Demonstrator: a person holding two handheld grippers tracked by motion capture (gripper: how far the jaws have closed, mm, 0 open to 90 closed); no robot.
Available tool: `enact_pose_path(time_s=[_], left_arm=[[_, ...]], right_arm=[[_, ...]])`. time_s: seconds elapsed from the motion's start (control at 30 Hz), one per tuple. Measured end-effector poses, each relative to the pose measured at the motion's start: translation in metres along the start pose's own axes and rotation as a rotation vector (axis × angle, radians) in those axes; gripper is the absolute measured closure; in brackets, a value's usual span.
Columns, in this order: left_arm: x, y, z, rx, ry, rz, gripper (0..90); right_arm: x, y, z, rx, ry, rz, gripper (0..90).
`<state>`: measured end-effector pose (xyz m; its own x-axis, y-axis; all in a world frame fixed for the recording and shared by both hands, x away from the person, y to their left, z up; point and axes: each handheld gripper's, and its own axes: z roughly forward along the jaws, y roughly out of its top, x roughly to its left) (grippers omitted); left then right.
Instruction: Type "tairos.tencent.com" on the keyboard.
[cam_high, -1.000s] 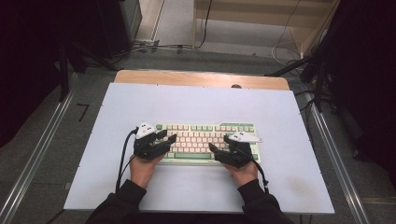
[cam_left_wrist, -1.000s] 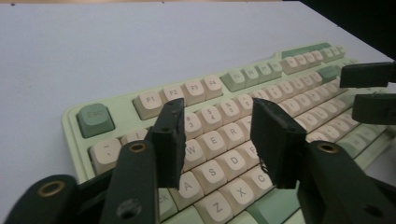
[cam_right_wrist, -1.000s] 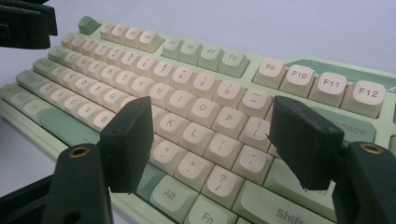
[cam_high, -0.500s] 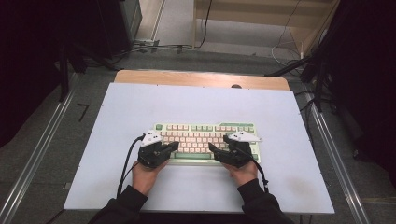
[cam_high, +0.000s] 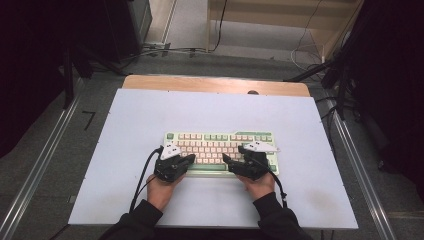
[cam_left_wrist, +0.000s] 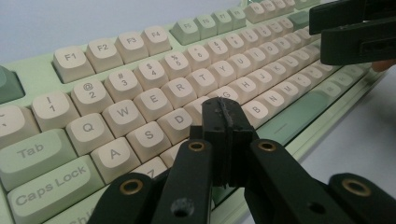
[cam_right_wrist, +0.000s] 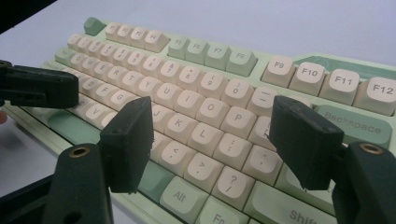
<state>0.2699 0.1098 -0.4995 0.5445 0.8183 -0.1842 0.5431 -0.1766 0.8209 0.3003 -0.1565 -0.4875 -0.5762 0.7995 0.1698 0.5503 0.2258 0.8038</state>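
A mint-green keyboard with cream keys lies at the middle of the white table top. My left gripper rests over its near left part, held by a hand. In the left gripper view, its jaws are shut with nothing between them, and the tips hover just above the keys around F and G. My right gripper is over the near right part. In the right gripper view, it stands open above the K and L keys, its pads wide apart and empty.
A strip of wooden table shows beyond the white top. Metal rails run along both sides. Cables trail from each gripper toward the person. Bare white surface surrounds the keyboard.
My left hand has slid a little to the right and toward the keyboard's near edge. The right hand has stayed put.
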Motion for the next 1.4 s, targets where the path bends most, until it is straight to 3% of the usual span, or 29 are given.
enact_pose_path(time_s=[0.43,0.53,0.6,0.67,0.73,0.83,0.9,0.97,1.27,1.4], left_arm=[[-0.001,0.002,0.006,0.036,0.023,0.004,90.0],[-0.002,0.004,0.0,-0.013,0.01,-0.005,90.0],[-0.002,0.006,-0.008,-0.07,0.001,-0.018,88.7],[-0.001,0.007,-0.013,-0.109,0.012,-0.028,79.3],[0.002,0.006,-0.019,-0.157,0.024,-0.062,68.7],[0.007,0.006,-0.025,-0.188,0.044,-0.103,53.1],[0.01,0.006,-0.027,-0.196,0.052,-0.108,45.2],[0.012,0.005,-0.03,-0.205,0.085,-0.104,39.8],[0.021,-0.004,-0.039,-0.233,0.14,-0.11,36.7],[0.022,-0.007,-0.041,-0.243,0.153,-0.115,36.6]], right_arm=[[0.0,0.001,-0.001,-0.005,0.001,-0.004,29.4],[0.0,0.001,-0.001,-0.004,0.001,-0.008,29.4],[0.0,0.002,-0.002,-0.006,0.0,-0.011,29.6],[0.0,0.002,-0.002,-0.008,0.0,-0.009,29.7],[-0.002,0.002,-0.002,-0.005,-0.003,-0.008,29.7],[-0.002,0.002,-0.002,-0.005,-0.008,-0.011,31.6],[-0.003,0.002,-0.003,-0.009,-0.007,-0.015,35.9],[-0.003,0.002,-0.003,-0.012,-0.005,-0.02,42.0],[-0.004,0.005,-0.003,-0.015,0.006,-0.047,75.6],[-0.004,0.009,-0.003,-0.023,0.0,-0.057,86.2]])
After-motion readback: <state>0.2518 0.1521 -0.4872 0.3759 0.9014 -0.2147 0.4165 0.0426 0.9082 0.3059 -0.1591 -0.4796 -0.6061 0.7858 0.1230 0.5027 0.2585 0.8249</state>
